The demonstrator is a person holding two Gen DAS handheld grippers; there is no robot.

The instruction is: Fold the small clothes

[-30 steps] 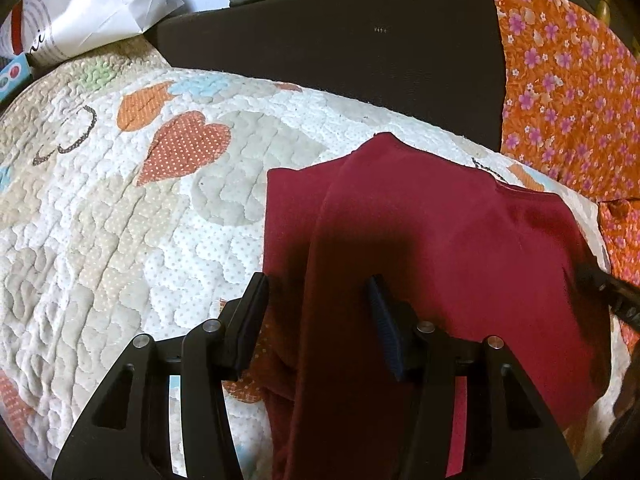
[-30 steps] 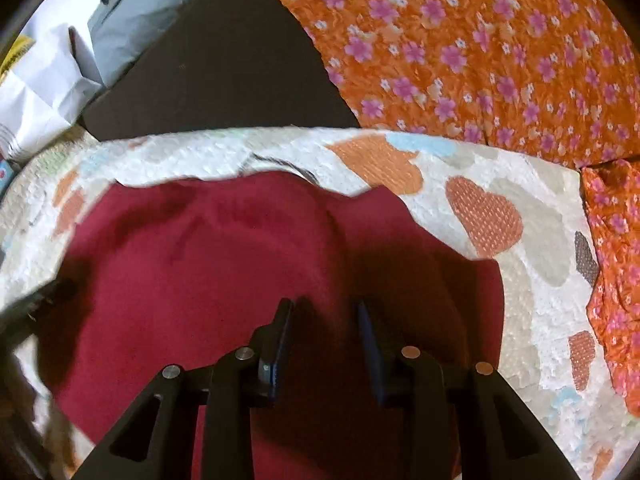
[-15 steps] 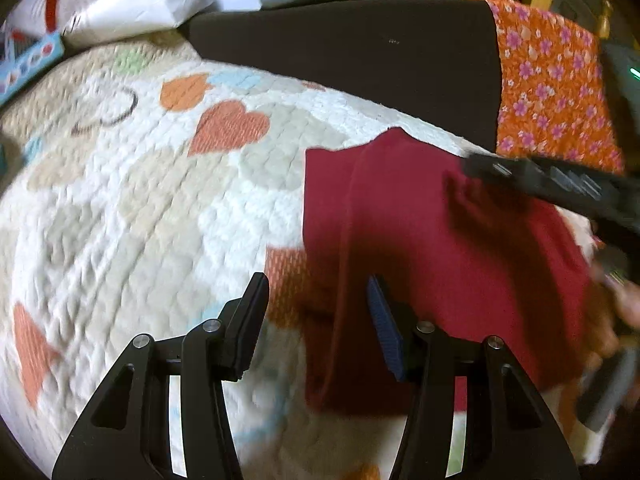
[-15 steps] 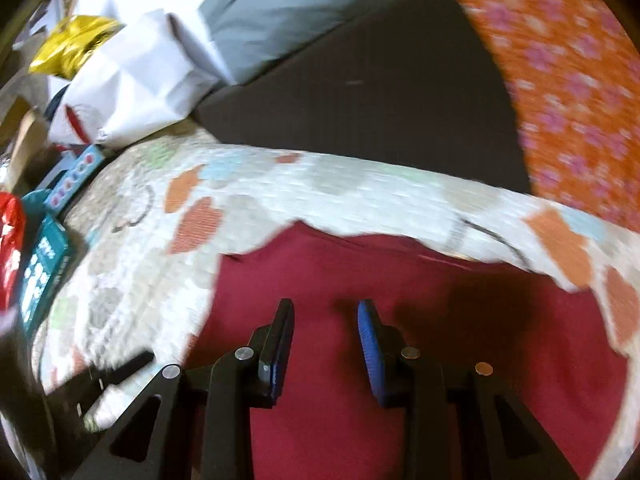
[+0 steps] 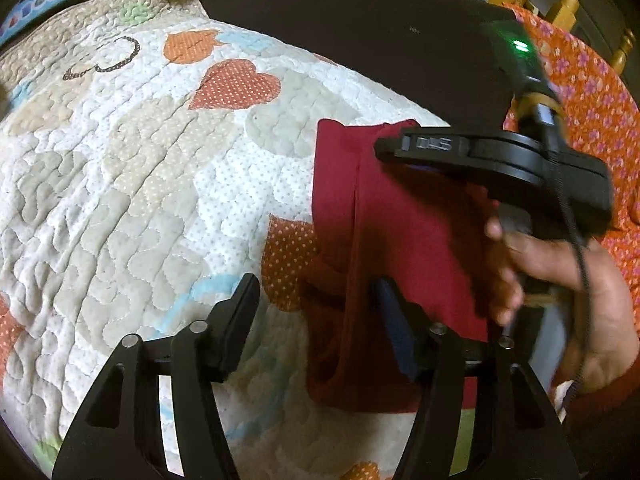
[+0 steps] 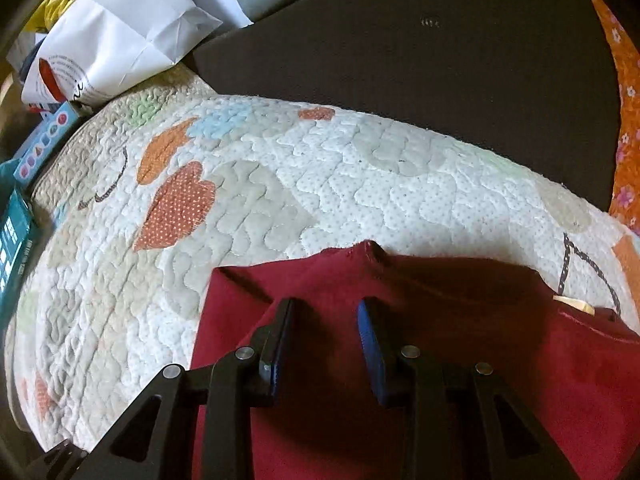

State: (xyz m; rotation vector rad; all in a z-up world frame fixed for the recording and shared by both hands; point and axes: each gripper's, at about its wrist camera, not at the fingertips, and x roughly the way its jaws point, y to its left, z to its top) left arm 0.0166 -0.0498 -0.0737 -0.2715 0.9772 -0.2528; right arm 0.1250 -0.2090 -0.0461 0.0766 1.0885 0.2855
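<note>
Overlapping red cloth [image 5: 416, 240] (lower edge hidden)

Red cloth [image 6: 460, 340] btm edge cropped

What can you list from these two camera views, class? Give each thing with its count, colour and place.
garment: one, dark red, folded on the quilt
quilt: one, white with orange hearts, under the garment
dark mat: one, blackish, behind the quilt
flowered cloth: one, orange with pink flowers, right edge
paper bag: one, white, top left
boxes: a few, blue and teal, left edge
left gripper: black, fingers opening, red cloth between them
right gripper: black, fingers apart above garment
hand: one, holding the right gripper
</note>
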